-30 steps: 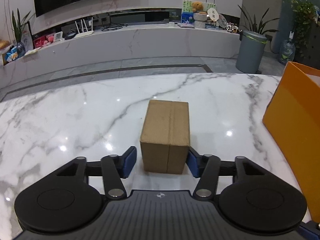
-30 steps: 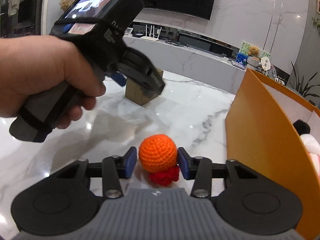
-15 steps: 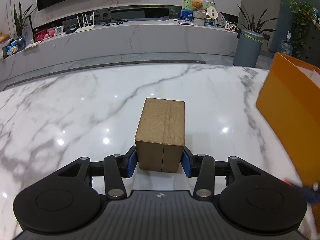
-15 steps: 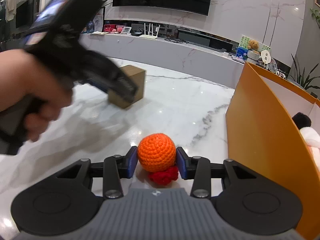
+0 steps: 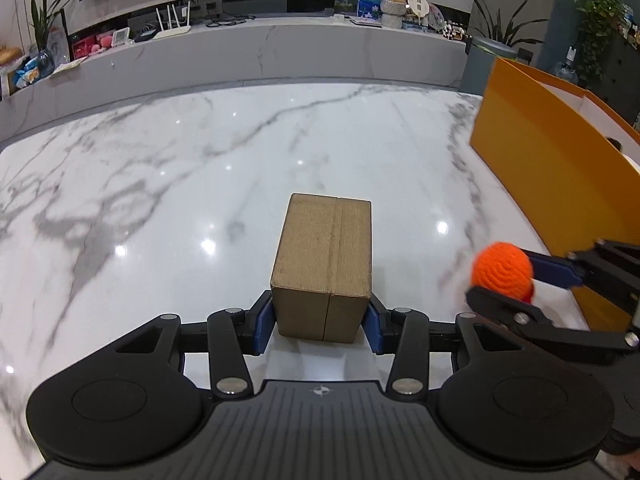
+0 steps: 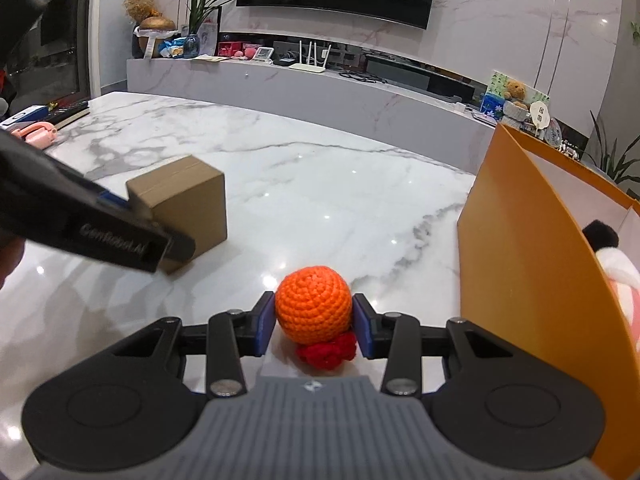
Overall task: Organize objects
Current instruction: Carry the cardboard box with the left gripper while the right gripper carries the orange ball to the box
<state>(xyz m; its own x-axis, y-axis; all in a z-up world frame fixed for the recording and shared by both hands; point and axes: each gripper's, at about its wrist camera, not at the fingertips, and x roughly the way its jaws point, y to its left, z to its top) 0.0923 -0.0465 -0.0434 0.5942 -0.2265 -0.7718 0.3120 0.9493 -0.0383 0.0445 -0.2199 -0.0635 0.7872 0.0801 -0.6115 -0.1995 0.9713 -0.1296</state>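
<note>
A: What's the biggest thing there?

B: The marble table (image 5: pixel 168 184), white with grey veins, spreading under everything. Next comes the orange bin (image 6: pixel 520 264), standing open-topped along the table's right side, with a white and black soft toy (image 6: pixel 612 256) showing inside it.

A: And the box?

B: A cardboard box (image 5: pixel 326 258), taped down the middle of its top, standing on the table left of the bin and well apart from it. The left gripper (image 5: pixel 319 322) has its blue pads (image 5: pixel 264 322) pressed against the two sides of the box's near end, so it is closed on the box. From the right camera the same box (image 6: pixel 188 204) sits to the left with that gripper's dark finger across its near corner.

A: What about the other hand?

B: The right gripper (image 6: pixel 314 330) is closed on a crocheted orange ball (image 6: pixel 313 304), one blue pad (image 6: pixel 266 328) touching each side. A small red knitted piece (image 6: pixel 328 352) hangs under the ball. The ball is just beside the bin's orange wall. In the left camera the ball (image 5: pixel 502 270) shows at the right, held between the right gripper's fingers, near the box.
</note>
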